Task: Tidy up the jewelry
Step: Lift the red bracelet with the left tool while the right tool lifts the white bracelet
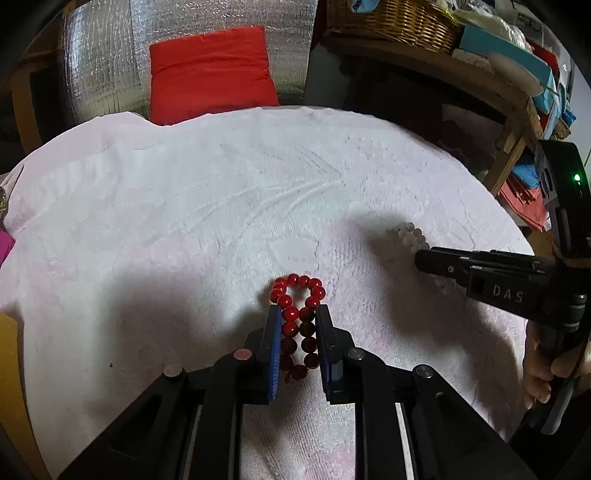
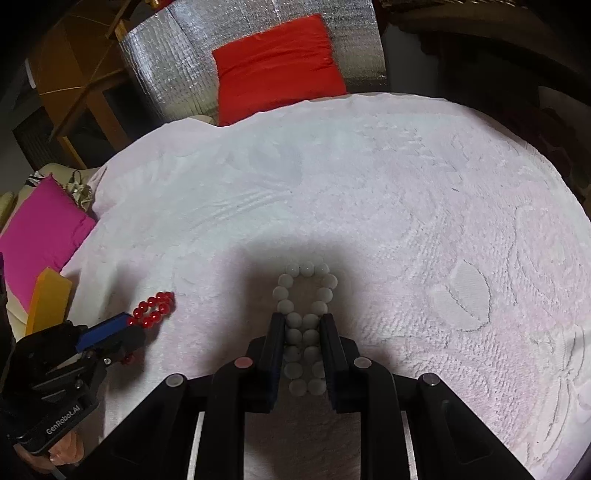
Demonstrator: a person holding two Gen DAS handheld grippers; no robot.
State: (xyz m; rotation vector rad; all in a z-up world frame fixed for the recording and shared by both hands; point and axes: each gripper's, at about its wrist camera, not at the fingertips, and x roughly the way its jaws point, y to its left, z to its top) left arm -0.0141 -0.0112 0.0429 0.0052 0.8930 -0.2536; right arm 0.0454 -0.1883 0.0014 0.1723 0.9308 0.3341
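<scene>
My left gripper [image 1: 297, 314] is shut on a red bead bracelet [image 1: 297, 295], squeezing it into a narrow loop over the white towel [image 1: 221, 206]. My right gripper [image 2: 303, 321] is shut on a white bead bracelet [image 2: 306, 284], pinched the same way. In the left wrist view the right gripper [image 1: 417, 254] comes in from the right with white beads [image 1: 408, 232] showing at its tip. In the right wrist view the left gripper [image 2: 127, 319] sits at the lower left with the red beads [image 2: 155, 306] sticking out.
A red cushion [image 1: 210, 70] leans on a silver foil panel [image 1: 103, 59] behind the table. A wicker basket [image 1: 391, 18] and boxes sit on a wooden shelf at the right. A magenta cloth [image 2: 40, 232] and a yellow block [image 2: 48, 299] lie at the towel's left edge.
</scene>
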